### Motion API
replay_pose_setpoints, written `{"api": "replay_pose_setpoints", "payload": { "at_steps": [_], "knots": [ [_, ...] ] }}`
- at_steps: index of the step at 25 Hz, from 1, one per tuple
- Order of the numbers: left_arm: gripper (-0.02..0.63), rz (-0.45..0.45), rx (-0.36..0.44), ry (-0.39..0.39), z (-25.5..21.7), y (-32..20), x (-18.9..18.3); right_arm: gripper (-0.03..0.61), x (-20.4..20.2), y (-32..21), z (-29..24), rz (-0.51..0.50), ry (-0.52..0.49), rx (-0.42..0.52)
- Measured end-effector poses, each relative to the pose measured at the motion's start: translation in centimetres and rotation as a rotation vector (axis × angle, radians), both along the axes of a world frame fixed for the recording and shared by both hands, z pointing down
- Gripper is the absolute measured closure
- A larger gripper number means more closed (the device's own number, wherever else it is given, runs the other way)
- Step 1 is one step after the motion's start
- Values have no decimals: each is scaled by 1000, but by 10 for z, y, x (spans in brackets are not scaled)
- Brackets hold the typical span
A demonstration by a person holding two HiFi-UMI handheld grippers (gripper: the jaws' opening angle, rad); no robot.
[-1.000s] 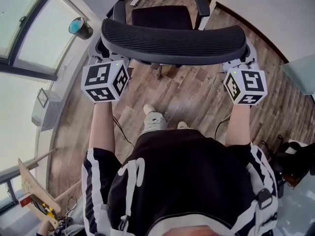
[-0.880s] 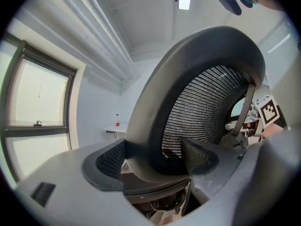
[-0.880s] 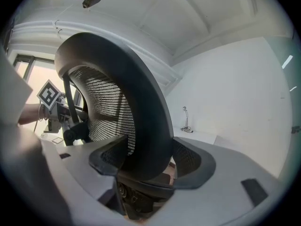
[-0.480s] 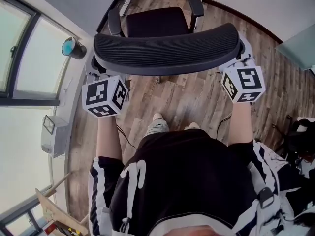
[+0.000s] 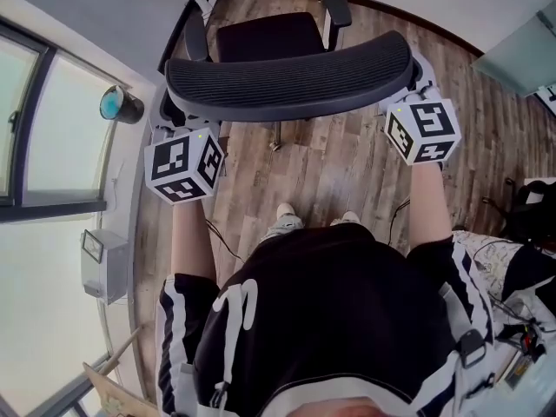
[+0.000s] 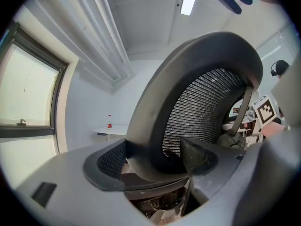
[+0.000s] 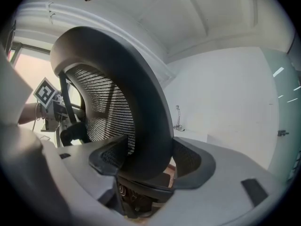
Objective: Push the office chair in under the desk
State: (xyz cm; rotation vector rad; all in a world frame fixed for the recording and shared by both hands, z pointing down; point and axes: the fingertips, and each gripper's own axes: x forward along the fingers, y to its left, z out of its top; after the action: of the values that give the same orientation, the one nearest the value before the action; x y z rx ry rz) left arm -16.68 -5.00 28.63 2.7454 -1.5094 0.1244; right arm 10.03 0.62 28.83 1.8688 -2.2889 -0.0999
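The office chair [image 5: 287, 81] is standing on the wooden floor [image 5: 321, 172] directly in front of the person, its curved mesh backrest [image 5: 347, 69] facing them and its dark seat [image 5: 269, 35] and two armrests pointing away. A window [image 5: 52, 146] is running along the wall on the person's left, near the chair's left side.

The left gripper [image 6: 155, 159] is gripping the backrest's left end. Its jaws are pinching the thick grey frame, one pad [image 6: 109, 160] sitting on the outer face and the other pressing against the mesh side. The right gripper [image 7: 150, 161] is doing the same at the backrest's right end, its jaws closing on the frame from both faces.

In the head view both marker cubes are showing just below the backrest's two ends, with the person's forearms reaching out to them. The person's feet [image 5: 282, 220] are resting on the floor between the arms, a little behind the chair.
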Motion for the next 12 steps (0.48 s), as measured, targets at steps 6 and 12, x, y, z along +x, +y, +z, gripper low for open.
{"api": "replay_pose_setpoints", "payload": {
  "at_steps": [6, 12],
  "knots": [
    [252, 41, 9, 12, 0, -11, -6, 284, -7, -7, 1, 24, 0, -23],
    [256, 77, 26, 20, -3, -17, -9, 284, -9, -9, 2, 41, -6, -31]
  ]
}}
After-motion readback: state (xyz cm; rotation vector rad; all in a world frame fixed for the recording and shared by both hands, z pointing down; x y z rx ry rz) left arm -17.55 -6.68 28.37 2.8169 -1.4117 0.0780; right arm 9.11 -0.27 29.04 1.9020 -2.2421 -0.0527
